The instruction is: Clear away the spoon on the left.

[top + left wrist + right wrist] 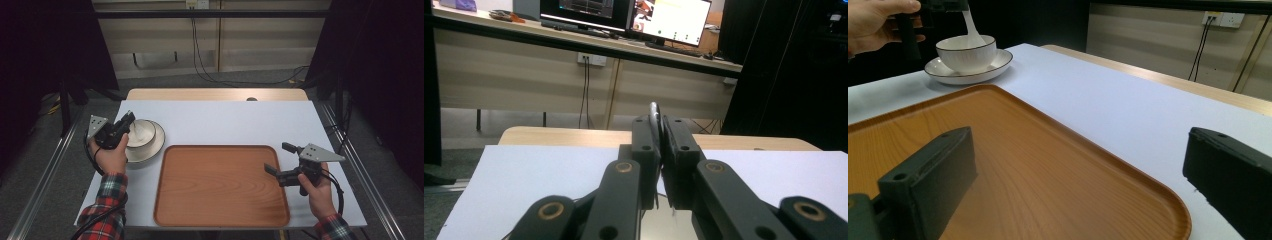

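Spoon [970, 31] bowl-end hidden in left tool [655, 150].

My left gripper [656, 150] has its fingers [644, 150] pressed against a thin, dark-edged rim [653, 117] that stands upright between them. Beyond the rim I see the white-covered desk [534, 180], and far behind it two lit monitors [624, 15] on a shelf.
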The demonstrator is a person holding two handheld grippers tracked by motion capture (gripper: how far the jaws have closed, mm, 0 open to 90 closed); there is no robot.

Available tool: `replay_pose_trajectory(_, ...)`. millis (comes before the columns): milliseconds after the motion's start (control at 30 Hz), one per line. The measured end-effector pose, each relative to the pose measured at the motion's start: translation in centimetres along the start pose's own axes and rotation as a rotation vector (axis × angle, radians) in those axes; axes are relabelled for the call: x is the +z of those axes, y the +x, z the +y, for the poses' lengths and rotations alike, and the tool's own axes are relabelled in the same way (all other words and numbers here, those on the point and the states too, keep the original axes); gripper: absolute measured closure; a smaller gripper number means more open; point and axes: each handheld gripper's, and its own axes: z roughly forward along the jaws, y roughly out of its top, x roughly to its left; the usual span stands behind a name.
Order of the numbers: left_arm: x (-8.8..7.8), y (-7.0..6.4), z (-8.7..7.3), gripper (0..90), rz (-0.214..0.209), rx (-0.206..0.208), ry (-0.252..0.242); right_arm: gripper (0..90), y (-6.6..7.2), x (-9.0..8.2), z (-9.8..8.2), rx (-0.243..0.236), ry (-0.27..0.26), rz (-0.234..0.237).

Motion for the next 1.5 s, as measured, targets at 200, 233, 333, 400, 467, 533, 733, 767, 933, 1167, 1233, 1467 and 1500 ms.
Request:
replay_pose_trajectory(200, 0.3, 0.0, 0.0, 85.2, 0.003, 0.007, 0.003, 0.1, 0.0, 0.0, 0.0, -0.002, 0.001, 0.001)
replay_pose_trajectory(233, 0.3, 0.0, 0.0, 85.3, 0.005, 0.007, 0.003, 0.1, 0.0, 0.0, 0.0, -0.004, 0.0, 0.001)
replay_pose_trajectory(333, 0.3, 0.0, 0.1, 85.3, 0.002, 0.005, 0.007, 0.1, -0.1, -0.1, 0.0, -0.004, -0.002, -0.002)
replay_pose_trajectory(400, 0.2, -0.1, 0.2, 85.3, 0.007, 0.009, 0.017, 0.2, -0.1, -0.2, 0.0, -0.004, -0.001, -0.003)
replay_pose_trajectory(467, 0.1, 0.0, 0.2, 85.3, -0.002, 0.008, 0.016, 0.1, -0.1, -0.2, 0.0, -0.009, 0.001, 0.004)
replay_pose_trajectory(533, -0.2, 0.1, 0.4, 85.3, -0.004, 0.004, 0.022, 0.1, 0.0, -0.2, 0.0, -0.008, 0.002, 0.001)
replay_pose_trajectory(733, -0.6, 0.0, 1.0, 85.4, -0.009, -0.006, 0.015, 0.2, 0.0, -0.2, 0.1, -0.004, 0.0, 0.002)
replay_pose_trajectory(767, -0.6, 0.0, 1.1, 85.4, -0.019, -0.01, 0.008, 0.1, 0.0, -0.2, 0.0, -0.004, 0.002, 0.002)
replay_pose_trajectory(933, -0.9, -0.2, 1.8, 85.4, -0.026, -0.015, 0.013, 0.1, 0.0, -0.2, 0.0, -0.005, 0.004, -0.001)
replay_pose_trajectory(1167, -1.1, -0.7, 3.0, 85.4, -0.063, -0.019, 0.021, 0.2, 0.0, -0.2, 0.0, -0.007, 0.002, 0.005)
replay_pose_trajectory(1233, -1.1, -0.9, 3.4, 85.4, -0.066, -0.029, 0.012, 0.1, 0.0, -0.2, 0.0, -0.006, 0.004, 0.004)
replay_pose_trajectory(1467, -1.3, -1.4, 4.5, 85.4, -0.099, -0.019, 0.035, 0.1, 0.0, -0.2, 0.0, -0.005, 0.003, 0.006)
replay_pose_trajectory(1500, -1.3, -1.5, 4.6, 85.4, -0.099, -0.016, 0.037, 0.1, 0.0, -0.2, 0.0, -0.005, 0.002, 0.006)
